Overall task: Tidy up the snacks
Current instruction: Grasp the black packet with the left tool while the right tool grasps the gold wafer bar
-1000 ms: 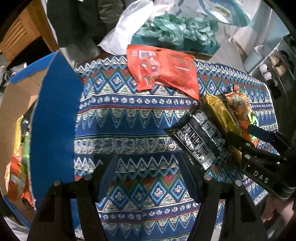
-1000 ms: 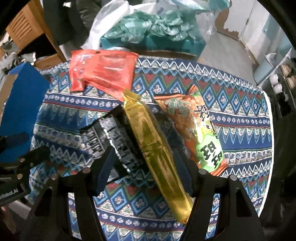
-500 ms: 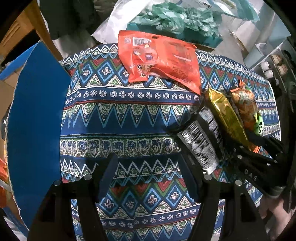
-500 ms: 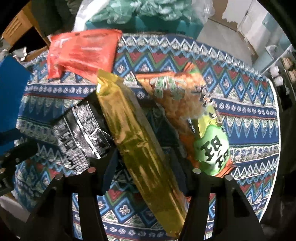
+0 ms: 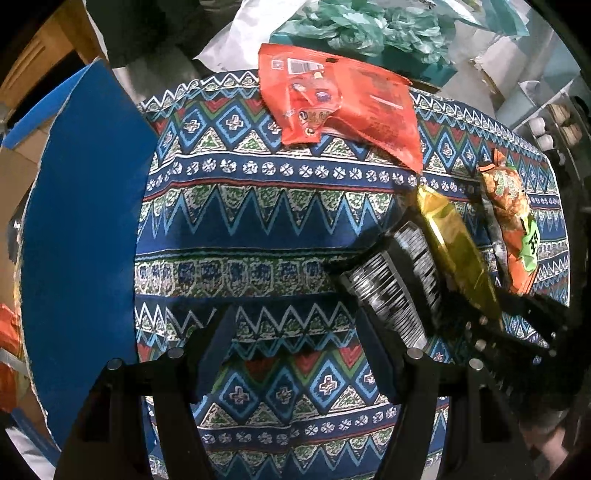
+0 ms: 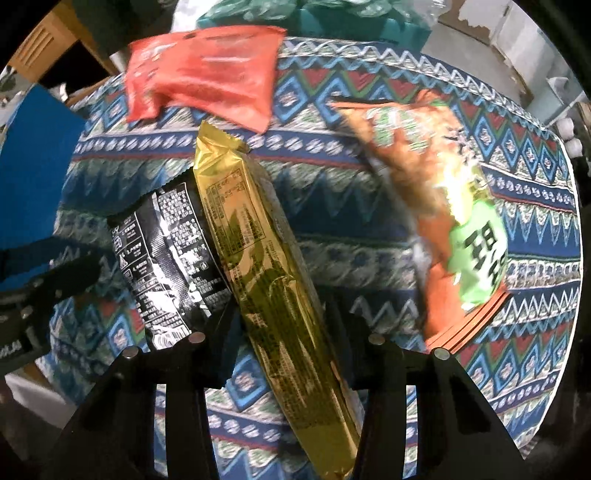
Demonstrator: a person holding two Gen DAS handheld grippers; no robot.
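A long gold snack pack (image 6: 269, 266) lies between the fingers of my right gripper (image 6: 284, 332), which stands open around it; it also shows in the left wrist view (image 5: 454, 254). A black snack bag (image 6: 166, 266) lies to its left, also in the left wrist view (image 5: 395, 284). An orange-and-green chip bag (image 6: 439, 206) lies to its right. A red snack bag (image 5: 340, 107) lies at the table's far edge, also in the right wrist view (image 6: 207, 77). My left gripper (image 5: 295, 350) is open and empty over the patterned tablecloth (image 5: 258, 221).
A blue-sided cardboard box (image 5: 81, 240) stands at the table's left with snacks inside. A teal box and plastic bags (image 5: 362, 29) sit beyond the far edge. Shelving (image 5: 546, 125) stands at the right.
My right gripper has moved forward and lower, so the gold pack now sits deeper between its fingers. My left gripper has shifted right, away from the blue box.
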